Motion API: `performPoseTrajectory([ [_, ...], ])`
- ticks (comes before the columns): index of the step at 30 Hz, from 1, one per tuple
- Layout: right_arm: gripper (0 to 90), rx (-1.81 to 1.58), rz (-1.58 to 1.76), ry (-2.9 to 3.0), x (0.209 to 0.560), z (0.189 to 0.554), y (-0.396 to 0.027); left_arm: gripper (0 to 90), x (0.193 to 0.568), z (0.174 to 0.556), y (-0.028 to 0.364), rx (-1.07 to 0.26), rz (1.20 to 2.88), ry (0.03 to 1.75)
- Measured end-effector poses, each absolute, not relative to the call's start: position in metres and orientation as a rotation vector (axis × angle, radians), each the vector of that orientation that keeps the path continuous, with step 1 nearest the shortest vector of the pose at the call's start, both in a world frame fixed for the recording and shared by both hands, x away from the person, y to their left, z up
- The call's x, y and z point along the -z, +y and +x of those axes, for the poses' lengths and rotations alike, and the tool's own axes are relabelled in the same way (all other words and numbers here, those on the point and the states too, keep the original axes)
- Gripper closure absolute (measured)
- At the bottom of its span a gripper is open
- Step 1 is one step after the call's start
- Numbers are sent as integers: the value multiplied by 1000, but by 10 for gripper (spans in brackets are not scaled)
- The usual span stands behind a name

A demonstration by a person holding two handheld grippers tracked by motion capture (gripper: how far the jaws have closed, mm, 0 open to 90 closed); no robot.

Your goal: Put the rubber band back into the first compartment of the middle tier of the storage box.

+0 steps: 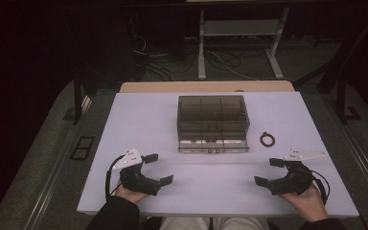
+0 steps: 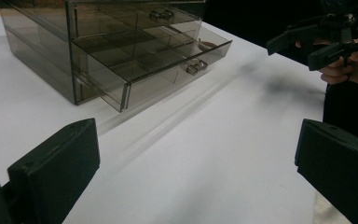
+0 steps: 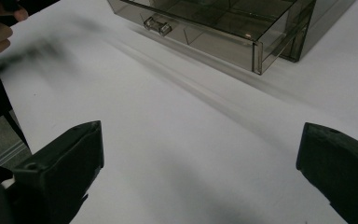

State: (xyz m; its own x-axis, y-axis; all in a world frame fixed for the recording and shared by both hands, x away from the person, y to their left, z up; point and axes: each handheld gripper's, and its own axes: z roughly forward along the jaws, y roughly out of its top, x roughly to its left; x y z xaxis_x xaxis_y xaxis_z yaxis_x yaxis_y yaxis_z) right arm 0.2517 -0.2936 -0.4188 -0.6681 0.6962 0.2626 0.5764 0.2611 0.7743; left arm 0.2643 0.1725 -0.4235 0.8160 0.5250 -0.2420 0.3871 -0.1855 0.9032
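Observation:
A smoky clear plastic drawer cabinet [image 1: 212, 117] stands at the middle of the white table [image 1: 143, 124]. Its bottom drawer [image 1: 213, 145] is pulled out toward me; it looks empty and divided into compartments [image 2: 135, 60] [image 3: 223, 18]. A small dark ring [image 1: 267, 139] lies on the table right of the cabinet. My left gripper [image 1: 158, 168] rests near the front left, open, nothing between its jaws. My right gripper [image 1: 269, 171] rests near the front right, open and empty too. From the left gripper view, the right gripper [image 2: 317, 42] shows at upper right.
The table's front edge [image 1: 211, 214] runs just behind both hands. Beyond the far edge stand a metal frame [image 1: 239, 43] and loose cables on a dark floor. Dark rails flank the table on both sides.

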Motion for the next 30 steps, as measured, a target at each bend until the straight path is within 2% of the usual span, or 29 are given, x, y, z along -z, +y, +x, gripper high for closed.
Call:
performPoseTrajectory([
  [30,0,-1322,1199,2421,410,254,-295,0,424,263,170,-155,1826,703],
])
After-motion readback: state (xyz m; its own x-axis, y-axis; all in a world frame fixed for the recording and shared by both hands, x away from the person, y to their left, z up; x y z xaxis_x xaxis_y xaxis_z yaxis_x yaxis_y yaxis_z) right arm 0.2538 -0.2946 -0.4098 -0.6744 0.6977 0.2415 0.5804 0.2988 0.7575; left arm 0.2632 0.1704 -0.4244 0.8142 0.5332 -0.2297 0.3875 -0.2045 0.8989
